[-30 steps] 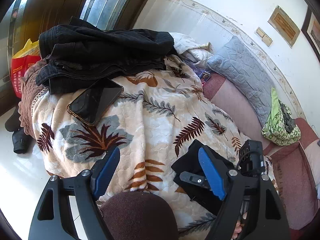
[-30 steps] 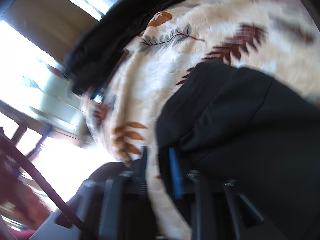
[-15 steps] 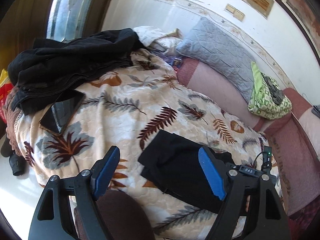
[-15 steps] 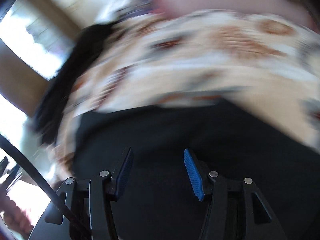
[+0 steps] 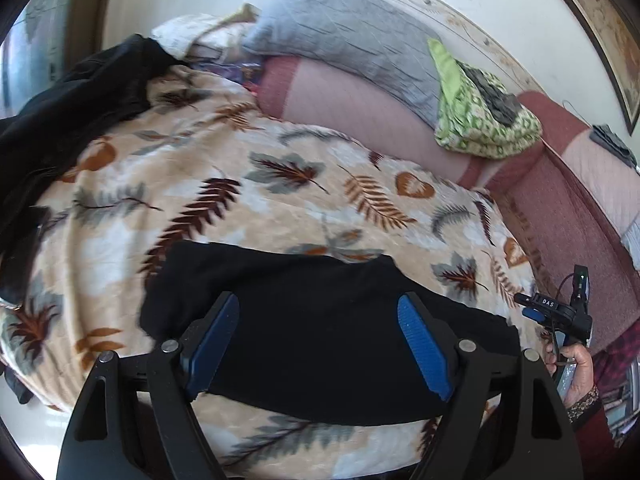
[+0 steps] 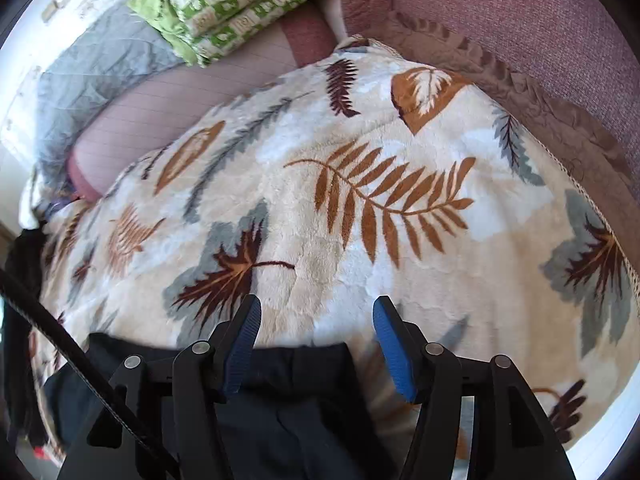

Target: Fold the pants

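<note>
Both my grippers, left gripper (image 5: 318,338) and right gripper (image 6: 316,344), hang wide open and empty over the black pants (image 5: 320,320), which lie as a compact folded slab on the leaf-print blanket (image 5: 280,200), so I'd judge folding nearly finished.

One pants (image 5: 320,320), two grippers (image 5: 320,344), one blanket (image 5: 280,200)

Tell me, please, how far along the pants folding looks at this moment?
Looks nearly done: the black pants lie as a compact folded rectangle on the leaf-print blanket. Nothing is in hand; the left gripper and right gripper hover open. Left: perhaps tidying.
</note>
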A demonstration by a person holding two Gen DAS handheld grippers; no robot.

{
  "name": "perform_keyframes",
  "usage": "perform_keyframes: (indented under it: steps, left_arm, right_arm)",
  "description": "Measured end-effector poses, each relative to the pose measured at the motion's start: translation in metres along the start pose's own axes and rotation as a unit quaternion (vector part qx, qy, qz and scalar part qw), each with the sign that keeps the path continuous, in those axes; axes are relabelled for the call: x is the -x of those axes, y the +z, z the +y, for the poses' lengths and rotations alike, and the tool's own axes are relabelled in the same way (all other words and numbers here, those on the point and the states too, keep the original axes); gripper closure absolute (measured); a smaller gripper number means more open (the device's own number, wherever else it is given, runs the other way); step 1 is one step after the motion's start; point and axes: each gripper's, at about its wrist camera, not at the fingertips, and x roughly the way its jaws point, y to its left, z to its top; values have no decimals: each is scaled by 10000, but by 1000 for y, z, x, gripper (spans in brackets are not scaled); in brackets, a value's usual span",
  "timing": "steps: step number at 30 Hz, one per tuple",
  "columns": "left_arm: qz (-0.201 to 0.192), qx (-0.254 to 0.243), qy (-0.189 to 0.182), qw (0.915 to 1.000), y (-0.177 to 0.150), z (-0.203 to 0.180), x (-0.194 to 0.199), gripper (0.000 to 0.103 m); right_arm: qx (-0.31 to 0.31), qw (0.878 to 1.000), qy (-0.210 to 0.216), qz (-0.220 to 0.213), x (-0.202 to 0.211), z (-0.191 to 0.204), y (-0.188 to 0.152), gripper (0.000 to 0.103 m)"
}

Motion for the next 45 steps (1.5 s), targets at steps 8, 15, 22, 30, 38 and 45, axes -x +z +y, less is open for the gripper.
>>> perform_keyframes:
  steps: [8, 15, 22, 30, 38, 45]
  left_arm:
    - [185, -36, -81, 9998, -3, -33, -18, 22]
    - [267, -81, 129, 9995, -4, -38, -25, 22]
    - [282, -173, 269, 9991, -5, -46, -39, 22]
    - [856, -534, 285, 9945, -31, -70, -90, 22]
    - [1167, -1313, -63, 9844, -50, -120, -106, 22]
    - [1664, -2258, -904, 9556, -35, -203, -133, 22]
  right_arm:
    - [1404, 9878, 158, 655, -2, -2, -23, 40]
    - [2223, 9712, 155, 847, -9, 9, -38, 94]
    - [1920, 9808, 135, 317, 9, -5, -15, 97]
    - [1176, 9899, -453, 652, -22, -51, -13, 95]
    - [145, 9992, 321, 171, 36, -86, -14, 67]
    - [-301, 9919, 1225, 118, 59, -78, -79, 59]
